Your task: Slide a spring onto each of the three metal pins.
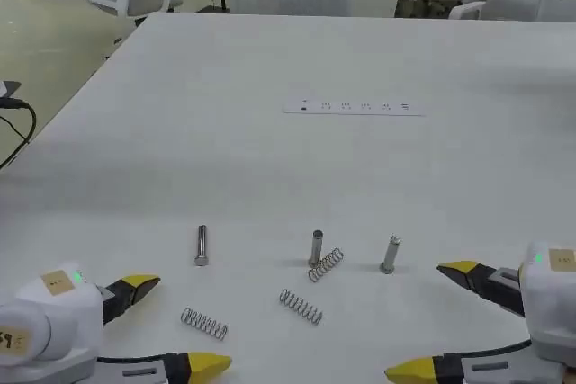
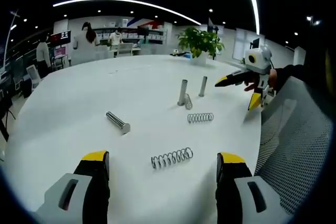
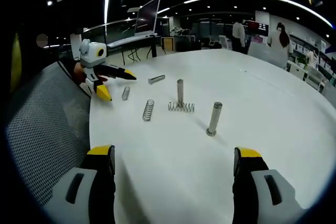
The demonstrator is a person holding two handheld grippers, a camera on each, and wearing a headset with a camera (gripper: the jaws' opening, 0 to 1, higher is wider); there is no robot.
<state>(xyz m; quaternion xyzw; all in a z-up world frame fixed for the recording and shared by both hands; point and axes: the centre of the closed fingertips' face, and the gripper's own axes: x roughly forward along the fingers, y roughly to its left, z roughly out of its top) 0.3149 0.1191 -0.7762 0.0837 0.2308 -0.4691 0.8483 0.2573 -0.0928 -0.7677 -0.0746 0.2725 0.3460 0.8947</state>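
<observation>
1. Steel parts are all lying loose on the white surface (image 1: pixel 360 168). My left claw (image 1: pixel 171 325) and my right claw (image 1: pixel 434 319) are both hanging wide open over its near edge, gripping nothing.
2. Three springs are waiting. The near spring (image 1: pixel 204 323) is lying just ahead of my left claw, the centre spring (image 1: pixel 301 306) is lying between the claws, and the leaning spring (image 1: pixel 326 264) is resting against the middle pin (image 1: pixel 317 245). None is sitting on a pin yet.
3. I am judging the springs to be the first hazard. They are thin and round, so an off-centre pinch is likely sending one rolling or popping sideways, and hard squeezing is risking bent coils.
4. The middle pin and the right pin (image 1: pixel 391 254) are standing upright on small heads. Brushing either while reaching for the leaning spring is probably tipping it over.
5. The left pin (image 1: pixel 201 246) is lying on its side, so it is free to roll when I am pushing a spring onto its end, unless my other claw is steadying it.
6. Working both claws among such close-set parts, I am also risking one claw knocking the other.
</observation>
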